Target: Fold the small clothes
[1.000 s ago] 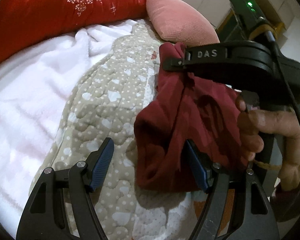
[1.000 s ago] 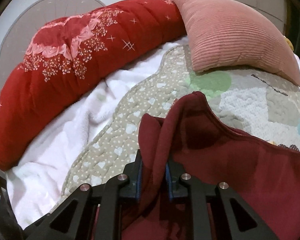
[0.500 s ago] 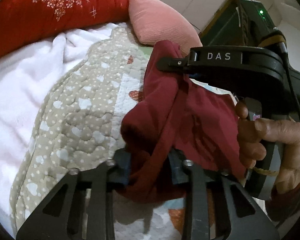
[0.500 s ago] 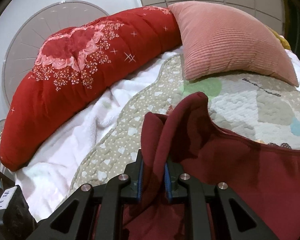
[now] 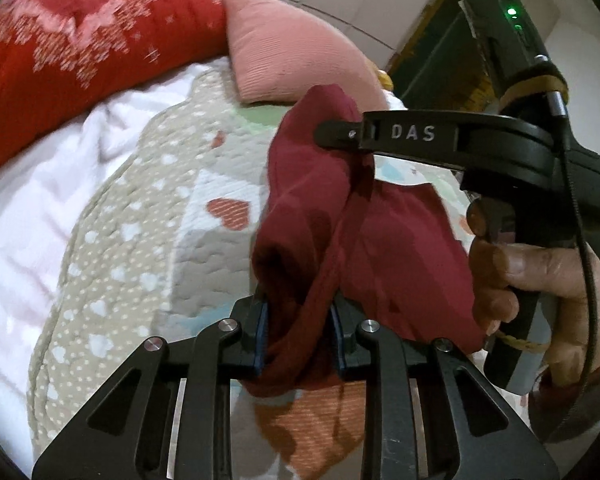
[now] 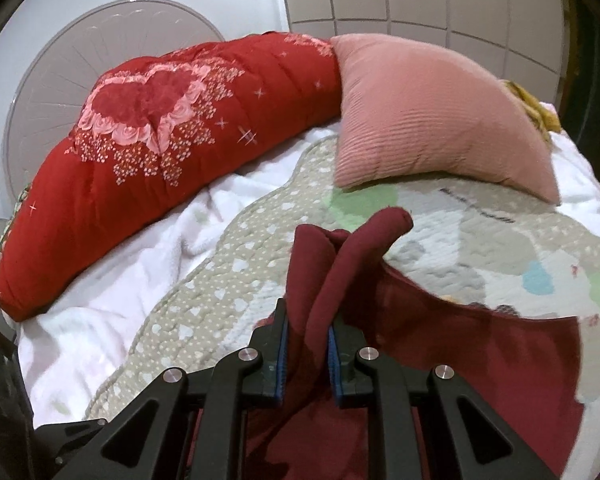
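Note:
A small dark red garment (image 5: 384, 248) hangs bunched between both grippers above a quilted mat (image 5: 148, 216) on the bed. My left gripper (image 5: 300, 332) is shut on a lower fold of it. My right gripper (image 6: 306, 354) is shut on another bunched edge of the garment (image 6: 480, 360), which spreads to the right over the mat (image 6: 480, 232). In the left wrist view the right gripper (image 5: 340, 136) shows from the side, held by a hand, pinching the garment's top.
A red flowered quilt (image 6: 160, 152) lies rolled along the back left. A pink ribbed pillow (image 6: 428, 112) sits at the back. A white fleece blanket (image 6: 112, 320) covers the bed left of the mat. A round headboard and tiled wall stand behind.
My left gripper was open beside the garment a second ago; it has closed on the lower fold. Both grippers have lifted with the garment. The right grip is unchanged.

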Motion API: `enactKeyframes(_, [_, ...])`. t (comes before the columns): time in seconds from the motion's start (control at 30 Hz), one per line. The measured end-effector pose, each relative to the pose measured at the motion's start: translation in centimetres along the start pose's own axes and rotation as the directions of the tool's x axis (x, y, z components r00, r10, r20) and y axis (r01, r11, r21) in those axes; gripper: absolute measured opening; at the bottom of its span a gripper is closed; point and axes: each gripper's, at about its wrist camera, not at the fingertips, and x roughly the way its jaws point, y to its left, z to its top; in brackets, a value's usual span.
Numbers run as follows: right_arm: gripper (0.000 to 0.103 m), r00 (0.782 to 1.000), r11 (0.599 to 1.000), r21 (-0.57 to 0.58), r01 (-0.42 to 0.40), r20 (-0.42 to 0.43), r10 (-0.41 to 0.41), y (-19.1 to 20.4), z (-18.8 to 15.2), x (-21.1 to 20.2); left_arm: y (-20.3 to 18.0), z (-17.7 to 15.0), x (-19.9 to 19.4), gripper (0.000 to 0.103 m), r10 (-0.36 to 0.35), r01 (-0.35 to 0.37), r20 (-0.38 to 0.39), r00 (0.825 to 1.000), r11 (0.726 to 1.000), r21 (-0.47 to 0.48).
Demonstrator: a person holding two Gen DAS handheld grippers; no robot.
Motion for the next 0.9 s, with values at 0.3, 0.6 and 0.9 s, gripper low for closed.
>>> enactKeyframes(0.3, [0.015,0.998,0.998,0.036,0.047,0.034,-0.048,-4.6,-1.0,-4.2,-6.4,0.4,1.2,0.023,-0.047,0.05,-0.026,0.999,0.993,0.106])
enactKeyframes(0.6, [0.014,0.995,0.993,0.095,0.074,0.058,-0.08,-9.8,-3.4,-7.0,-11.4,0.1,2.8,0.023,-0.067,0.078,-0.064,0.996,0.981,0.175])
enactKeyframes(0.9, [0.013,0.991,0.981,0.161,0.112,0.053,-0.122,-15.5,-6.0,-8.7,-16.8,-1.0,6.7,0.023,-0.086,0.112,-0.115,0.99,0.964,0.243])
